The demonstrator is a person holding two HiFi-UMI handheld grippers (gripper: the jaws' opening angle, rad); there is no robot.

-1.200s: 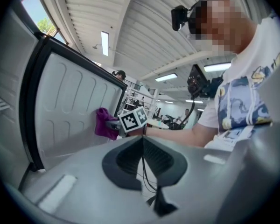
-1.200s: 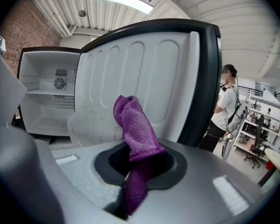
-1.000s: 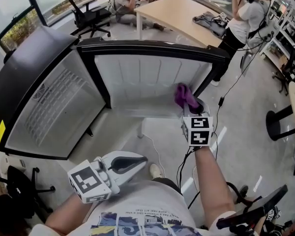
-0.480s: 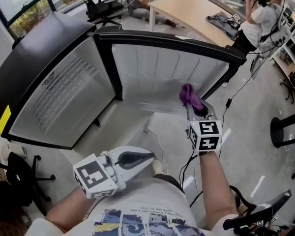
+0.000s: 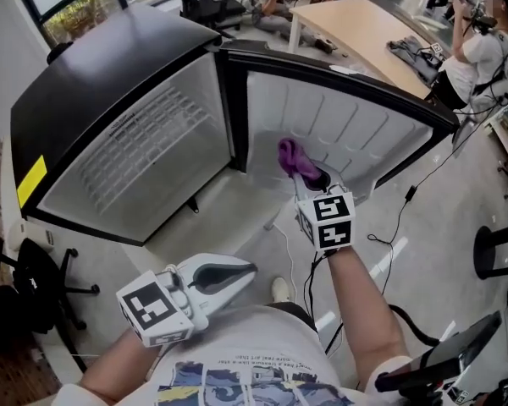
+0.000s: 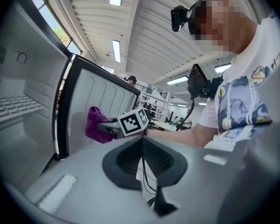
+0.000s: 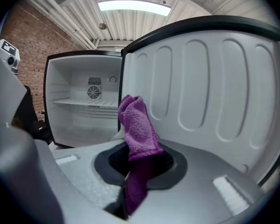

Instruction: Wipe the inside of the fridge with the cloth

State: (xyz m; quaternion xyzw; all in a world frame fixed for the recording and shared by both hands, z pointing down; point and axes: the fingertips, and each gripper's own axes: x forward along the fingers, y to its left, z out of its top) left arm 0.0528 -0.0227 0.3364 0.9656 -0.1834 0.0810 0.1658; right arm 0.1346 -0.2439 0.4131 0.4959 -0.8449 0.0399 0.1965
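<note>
A small black fridge (image 5: 76, 74) stands open, its white inside (image 5: 135, 150) with a wire shelf (image 7: 86, 102) showing. Its door (image 5: 339, 125) swings out to the right, white inner lining facing me. My right gripper (image 5: 309, 176) is shut on a purple cloth (image 5: 292, 157), held up in front of the lower part of the door lining; the cloth (image 7: 137, 134) sticks up between the jaws. My left gripper (image 5: 245, 271) hangs low by my body, shut and holding nothing. The left gripper view catches the purple cloth (image 6: 95, 125) too.
A wooden table (image 5: 364, 32) with a grey garment stands behind the door. People stand and crouch at the back and right. An office chair (image 5: 207, 7) is behind the fridge, another chair base (image 5: 34, 286) at left. A cable (image 5: 296, 269) runs across the floor.
My view has swung right to left, so the fridge now sits more central. The right gripper with the cloth has moved left along the door lining toward the fridge opening. The left gripper barely moved.
</note>
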